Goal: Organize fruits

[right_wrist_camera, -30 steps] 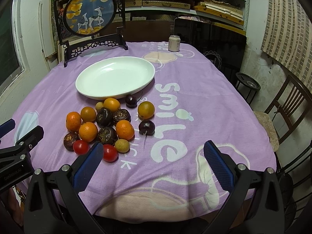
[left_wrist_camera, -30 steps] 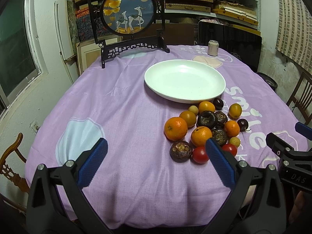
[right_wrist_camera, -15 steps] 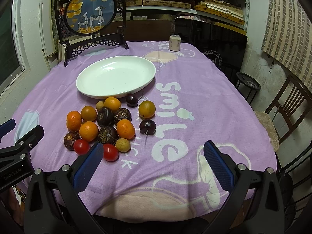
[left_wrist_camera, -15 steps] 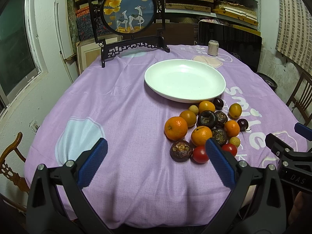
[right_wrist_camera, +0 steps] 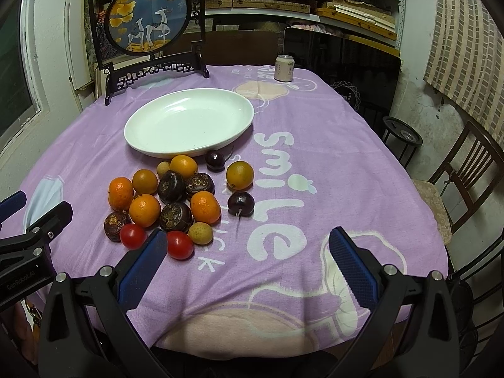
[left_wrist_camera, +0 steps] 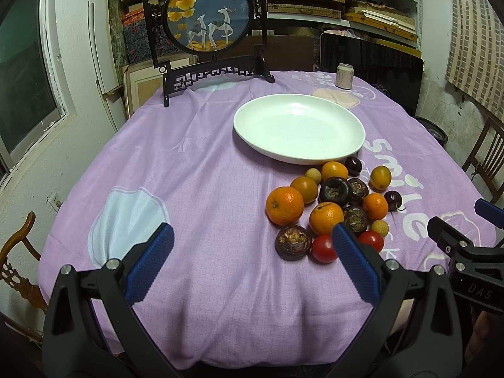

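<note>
A heap of fruit lies on the purple tablecloth: oranges [left_wrist_camera: 284, 205] [right_wrist_camera: 205, 207], dark brown mangosteens [left_wrist_camera: 335, 191] [right_wrist_camera: 175, 216], red tomatoes [left_wrist_camera: 324, 248] [right_wrist_camera: 179, 244], dark plums [right_wrist_camera: 240, 203] and small yellow fruits [right_wrist_camera: 201, 233]. An empty white plate [left_wrist_camera: 299, 129] [right_wrist_camera: 189, 123] stands just behind the heap. My left gripper [left_wrist_camera: 249, 249] is open and empty, near the table's front edge, left of the fruit. My right gripper [right_wrist_camera: 245, 252] is open and empty, in front of the heap and to its right.
A framed round deer picture on a black stand [left_wrist_camera: 209, 31] [right_wrist_camera: 148, 22] stands at the table's back. A drink can [left_wrist_camera: 345, 76] [right_wrist_camera: 284, 68] sits at the back right. Wooden chairs [right_wrist_camera: 466, 176] stand right of the table; another chair [left_wrist_camera: 19, 252] at left.
Both grippers have crept slightly forward toward the fruit; jaws stay open. Nothing on the table moved.
</note>
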Available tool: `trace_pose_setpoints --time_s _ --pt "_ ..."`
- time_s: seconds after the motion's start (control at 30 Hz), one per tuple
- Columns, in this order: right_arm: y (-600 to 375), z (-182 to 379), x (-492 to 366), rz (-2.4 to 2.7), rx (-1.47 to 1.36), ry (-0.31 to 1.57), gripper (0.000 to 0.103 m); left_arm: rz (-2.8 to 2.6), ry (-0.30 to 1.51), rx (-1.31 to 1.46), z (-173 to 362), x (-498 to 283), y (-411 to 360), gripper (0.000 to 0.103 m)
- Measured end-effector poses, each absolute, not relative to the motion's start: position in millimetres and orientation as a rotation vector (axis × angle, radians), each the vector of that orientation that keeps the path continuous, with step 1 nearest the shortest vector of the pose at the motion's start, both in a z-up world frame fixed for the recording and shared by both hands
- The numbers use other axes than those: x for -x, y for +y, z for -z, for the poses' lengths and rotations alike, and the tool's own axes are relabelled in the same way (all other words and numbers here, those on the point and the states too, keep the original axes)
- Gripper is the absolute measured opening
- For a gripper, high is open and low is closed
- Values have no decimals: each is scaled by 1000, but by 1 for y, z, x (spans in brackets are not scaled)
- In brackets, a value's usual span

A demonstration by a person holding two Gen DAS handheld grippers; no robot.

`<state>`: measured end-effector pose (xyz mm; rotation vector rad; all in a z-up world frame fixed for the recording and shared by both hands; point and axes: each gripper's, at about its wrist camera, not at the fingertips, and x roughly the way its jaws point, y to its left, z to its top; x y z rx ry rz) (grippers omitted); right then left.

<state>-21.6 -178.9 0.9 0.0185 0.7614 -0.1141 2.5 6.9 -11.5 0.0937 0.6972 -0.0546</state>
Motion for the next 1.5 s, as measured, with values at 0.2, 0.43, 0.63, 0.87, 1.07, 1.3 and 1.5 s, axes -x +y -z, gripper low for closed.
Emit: trace_pose_setpoints --time_s 0.2,0.43,0.63,0.87,1.07,1.3,1.5 --pt "-178 1 22 114 -18 761 102 54 700 -92 11 -3 7 101" --pt "-177 1 22 113 -18 763 102 57 704 -92 12 -3 7 101" --pt "-172 12 22 -45 -35 767 102 -9 729 -76 17 -9 25 101" --pt "-158 42 7 -232 -60 870 54 -109 767 22 24 -12 68 101" --pt "-141 60 -7 -273 -36 932 39 -54 804 -12 36 -9 54 101" --pt "-142 66 -12 -252 -2 933 33 31 886 -76 64 -37 26 101" --pt "-160 55 5 -199 8 922 33 104 941 -126 81 -45 4 101"
